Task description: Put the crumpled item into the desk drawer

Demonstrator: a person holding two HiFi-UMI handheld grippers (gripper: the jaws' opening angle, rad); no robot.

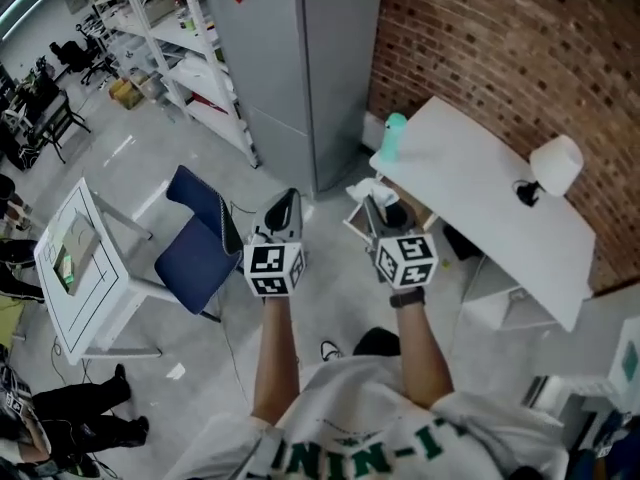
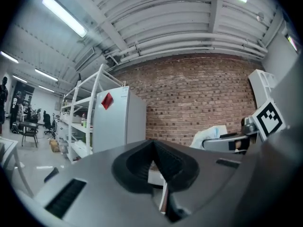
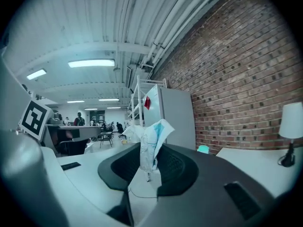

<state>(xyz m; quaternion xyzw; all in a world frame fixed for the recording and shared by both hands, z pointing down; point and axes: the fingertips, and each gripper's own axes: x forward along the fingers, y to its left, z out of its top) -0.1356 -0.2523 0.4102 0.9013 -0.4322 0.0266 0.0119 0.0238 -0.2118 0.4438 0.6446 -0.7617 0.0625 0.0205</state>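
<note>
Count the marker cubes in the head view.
2. One cube sits on the left hand-held gripper; the other cube on the right hand-held gripper. None seems hidden.

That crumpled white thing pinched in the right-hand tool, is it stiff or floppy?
Probably light and soft: the crumpled item bunches into creased folds where it is pinched in the right gripper, like thin paper or plastic. It likely squashes rather than breaks. Its loose top may flap.
</note>
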